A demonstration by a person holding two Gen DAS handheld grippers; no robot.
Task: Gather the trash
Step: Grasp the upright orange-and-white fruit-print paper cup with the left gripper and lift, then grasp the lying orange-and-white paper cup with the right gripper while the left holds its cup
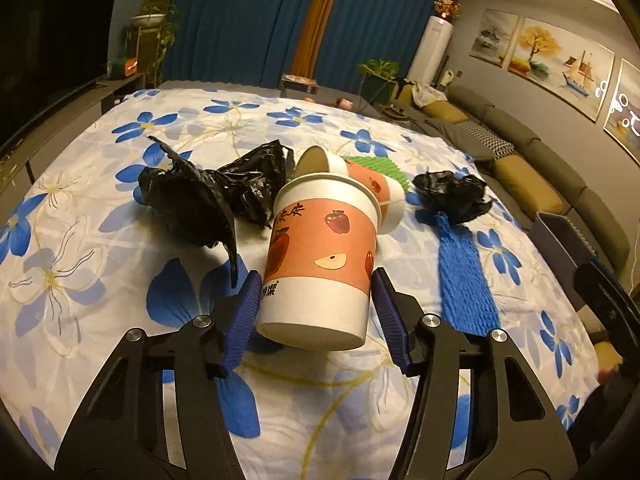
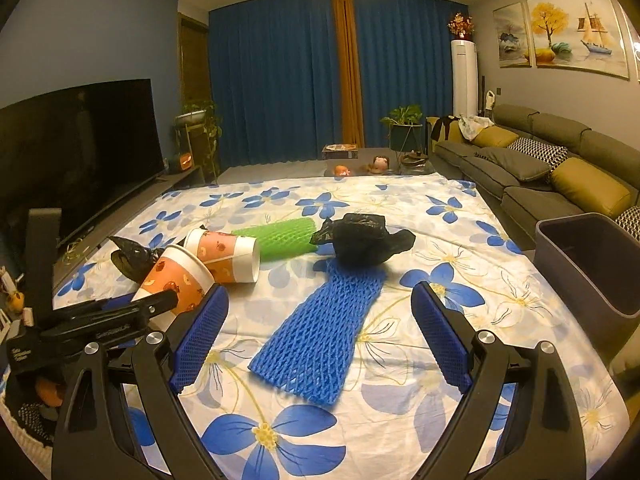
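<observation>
In the left wrist view, the left hand-held gripper (image 1: 316,300) has its two blue fingers on both sides of a paper cup (image 1: 320,256). The left finger touches the cup wall; at the right finger I cannot tell if there is contact, so the grasp looks not fully clenched. The cup is tilted, with its bottom toward the camera and a little above the flowered cloth (image 1: 80,280) of the bench. Just behind it a second paper cup (image 1: 356,184) lies on its side, its opening to the far left. A green foam net (image 1: 384,166) shows behind this second cup. On the left a crumpled black bag (image 1: 200,196) lies near the cups. On the right there is a smaller black bag (image 1: 452,196), and it rests on the far end of a blue foam net (image 1: 464,276). A grey bin (image 1: 560,240) stands at the right edge of the bench.

In the right wrist view, the right hand-held gripper (image 2: 320,332) is released, wide open and holding nothing, above the near part of the blue foam net (image 2: 324,328). The smaller black bag (image 2: 360,242) sits on the far end of the net. The green foam net (image 2: 280,236) lies left of it, touching the lying cup (image 2: 224,252). The left hand-held gripper (image 2: 160,300) is at the near left around the tilted cup (image 2: 176,280). The grey bin (image 2: 592,264) is at the right.
</observation>
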